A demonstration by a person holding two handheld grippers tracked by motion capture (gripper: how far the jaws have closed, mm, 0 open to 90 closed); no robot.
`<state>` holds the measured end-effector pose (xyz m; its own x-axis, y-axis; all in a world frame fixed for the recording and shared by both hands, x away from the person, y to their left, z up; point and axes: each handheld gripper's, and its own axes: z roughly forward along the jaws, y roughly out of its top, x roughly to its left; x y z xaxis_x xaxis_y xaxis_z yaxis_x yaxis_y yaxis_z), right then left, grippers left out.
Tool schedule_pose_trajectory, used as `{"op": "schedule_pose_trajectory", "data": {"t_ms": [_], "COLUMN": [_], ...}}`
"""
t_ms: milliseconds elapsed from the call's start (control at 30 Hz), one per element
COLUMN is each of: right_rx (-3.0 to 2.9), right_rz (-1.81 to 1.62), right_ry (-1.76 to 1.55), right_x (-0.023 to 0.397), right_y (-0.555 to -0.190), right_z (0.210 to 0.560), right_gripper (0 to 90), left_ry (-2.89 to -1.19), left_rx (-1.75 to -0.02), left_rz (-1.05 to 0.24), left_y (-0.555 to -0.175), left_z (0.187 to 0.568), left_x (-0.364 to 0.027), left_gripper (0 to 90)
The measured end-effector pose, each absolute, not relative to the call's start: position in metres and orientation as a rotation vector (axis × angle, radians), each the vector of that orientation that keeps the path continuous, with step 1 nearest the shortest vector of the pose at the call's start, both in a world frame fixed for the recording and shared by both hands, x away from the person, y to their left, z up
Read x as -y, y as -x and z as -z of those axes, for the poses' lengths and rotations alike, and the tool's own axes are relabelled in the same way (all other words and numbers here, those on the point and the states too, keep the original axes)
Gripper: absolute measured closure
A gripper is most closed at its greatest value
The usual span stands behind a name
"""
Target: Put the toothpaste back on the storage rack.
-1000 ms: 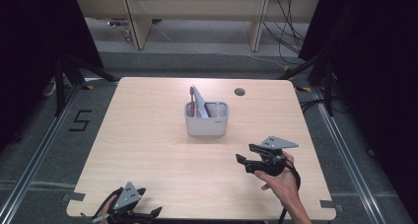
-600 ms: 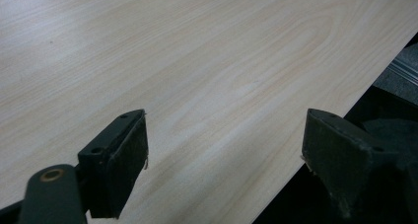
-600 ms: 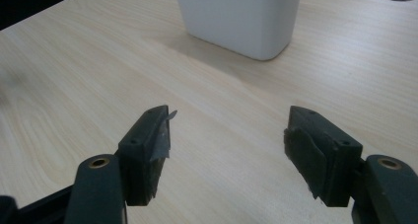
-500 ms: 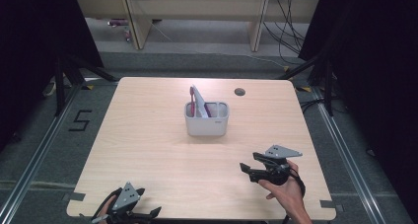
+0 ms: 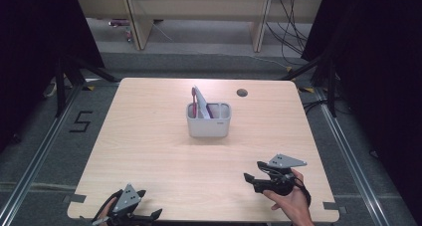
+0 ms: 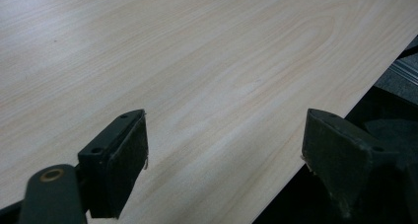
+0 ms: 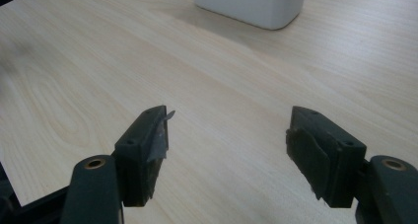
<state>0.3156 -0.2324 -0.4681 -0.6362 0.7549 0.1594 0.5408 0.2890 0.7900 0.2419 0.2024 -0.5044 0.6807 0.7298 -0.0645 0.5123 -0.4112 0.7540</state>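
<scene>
High view: white holder (image 5: 208,120) with pink-handled item seen at tabletop (image 5: 149,136) centre; right claw (image 5: 255,172) near right edge, left claw (image 5: 152,216) at near left edge.
Left claw view: jaws spread wide, nothing gripped.
Right claw view: jaws spread wide, nothing gripped; holder (image 7: 249,4) seen far ahead.

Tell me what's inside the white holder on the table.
The white holder has a pink toothbrush and a pale tube leaning out of its left compartment. Its walls hide their lower ends and the bottom.

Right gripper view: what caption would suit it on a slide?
Open hand-held gripper hovers over the bare wooden table, a white holder ahead.
</scene>
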Motion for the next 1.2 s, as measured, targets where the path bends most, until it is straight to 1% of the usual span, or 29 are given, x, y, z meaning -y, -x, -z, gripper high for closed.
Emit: {"op": "schedule_pose_trajectory", "data": {"t_ms": [133, 167, 200, 467, 567, 600, 633, 767, 833, 900, 933, 967, 1200], "right_rx": [-2.335, -2.331, -2.34, -2.351, -2.363, -2.37, -2.37, -2.39, -2.392, -2.392, -2.386, -2.394, -2.408], "right_rz": [-1.237, -1.249, -1.242, -1.221, -1.213, -1.229, -1.21, -1.197, -1.187, -1.172, -1.164, -1.165, -1.127], "right_ry": [-1.135, -1.182, -1.14, -1.201, -1.159, -1.234, -1.179, -1.238, -1.2, -1.199, -1.253, -1.191, -1.246], "right_x": [0.237, 0.236, 0.238, 0.239, 0.242, 0.24, 0.242, 0.243, 0.245, 0.246, 0.245, 0.246, 0.247], "right_y": [-0.314, -0.311, -0.312, -0.302, -0.301, -0.297, -0.298, -0.292, -0.293, -0.291, -0.288, -0.29, -0.281], "right_z": [0.47, 0.471, 0.472, 0.476, 0.477, 0.477, 0.478, 0.48, 0.481, 0.482, 0.482, 0.483, 0.485], "right_gripper": [32.1, 32.0, 32.1, 31.1, 30.3, 30.0, 29.5, 27.0, 26.4, 26.1, 26.0, 25.7, 24.6], "left_ry": [-2.11, -2.106, -2.107, -2.108, -2.107, -2.107, -2.107, -2.11, -2.111, -2.108, -2.112, -2.112, -2.105], "left_rx": [-0.95, -0.95, -0.948, -0.948, -0.95, -0.949, -0.95, -0.948, -0.949, -0.949, -0.952, -0.952, -0.952], "left_rz": [-0.361, -0.356, -0.354, -0.355, -0.355, -0.356, -0.352, -0.348, -0.347, -0.348, -0.346, -0.346, -0.349], "left_y": [-0.242, -0.242, -0.242, -0.241, -0.241, -0.241, -0.241, -0.241, -0.241, -0.241, -0.241, -0.241, -0.242], "left_z": [0.504, 0.504, 0.504, 0.504, 0.504, 0.504, 0.505, 0.505, 0.505, 0.505, 0.505, 0.505, 0.506], "left_x": [-0.203, -0.203, -0.203, -0.203, -0.203, -0.203, -0.203, -0.203, -0.203, -0.203, -0.203, -0.203, -0.203], "left_gripper": [17.2, 17.2, 17.2, 17.2, 17.2, 17.2, 17.2, 17.2, 17.2, 17.2, 17.2, 17.2, 17.2]}}
